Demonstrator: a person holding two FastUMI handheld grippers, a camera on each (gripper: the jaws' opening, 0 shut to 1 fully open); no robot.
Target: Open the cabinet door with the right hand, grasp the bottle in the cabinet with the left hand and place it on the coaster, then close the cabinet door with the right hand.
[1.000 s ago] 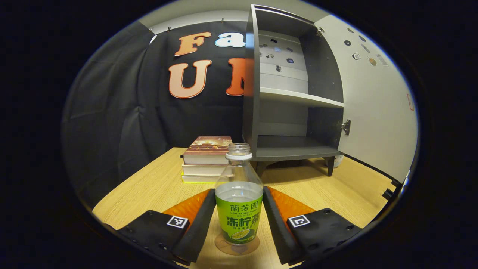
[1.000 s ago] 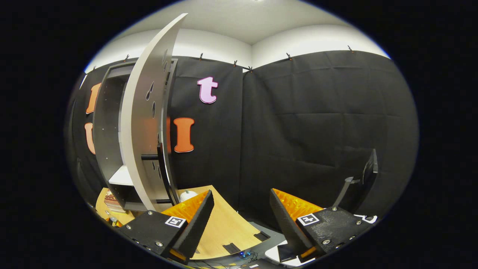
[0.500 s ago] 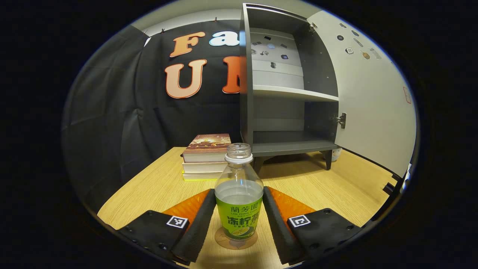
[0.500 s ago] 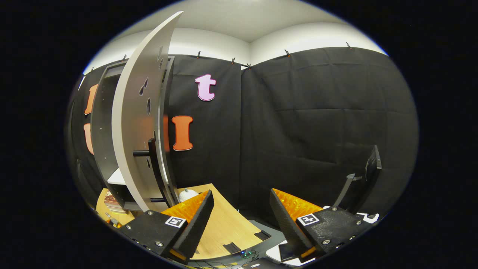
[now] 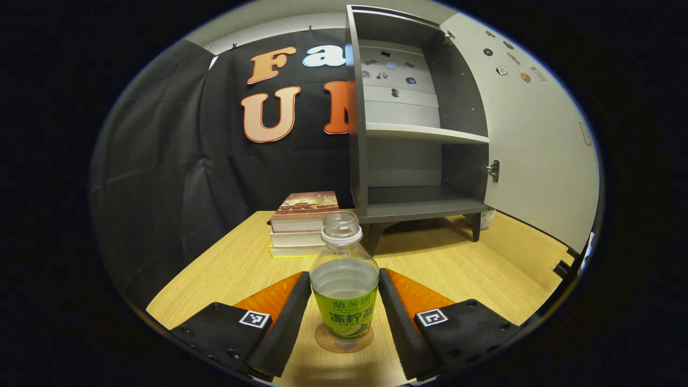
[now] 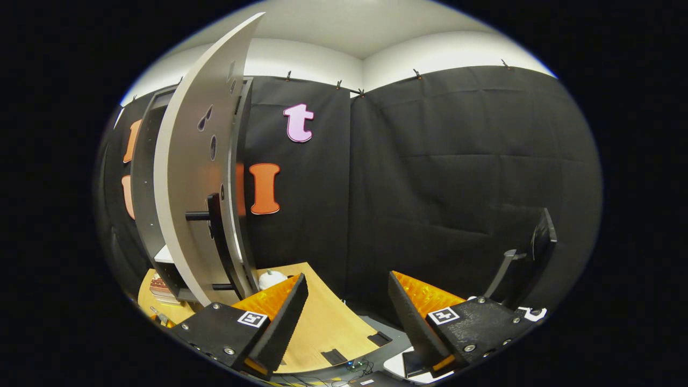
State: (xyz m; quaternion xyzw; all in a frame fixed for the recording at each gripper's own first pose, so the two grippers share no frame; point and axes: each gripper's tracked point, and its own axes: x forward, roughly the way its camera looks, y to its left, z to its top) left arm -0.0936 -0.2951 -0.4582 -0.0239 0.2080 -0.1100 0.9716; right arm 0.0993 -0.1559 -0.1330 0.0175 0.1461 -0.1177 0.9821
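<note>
Bottle (image 5: 344, 290) stands upright on the coaster (image 5: 344, 342), the left claw (image 5: 344, 309) spread either side, whether touching I cannot tell. Right claw (image 6: 348, 312) gapes empty beside the open cabinet door (image 6: 188, 177).

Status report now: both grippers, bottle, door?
Left gripper open around bottle, standing on coaster. Right gripper open, empty. Cabinet door open.

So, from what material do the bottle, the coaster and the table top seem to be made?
The bottle looks like clear plastic, see-through with a glossy green label. The coaster under it looks like thin wood or cork, a flat matte tan disc; I cannot tell which. The table top looks like light wood or laminate, with straight grain lines.
</note>
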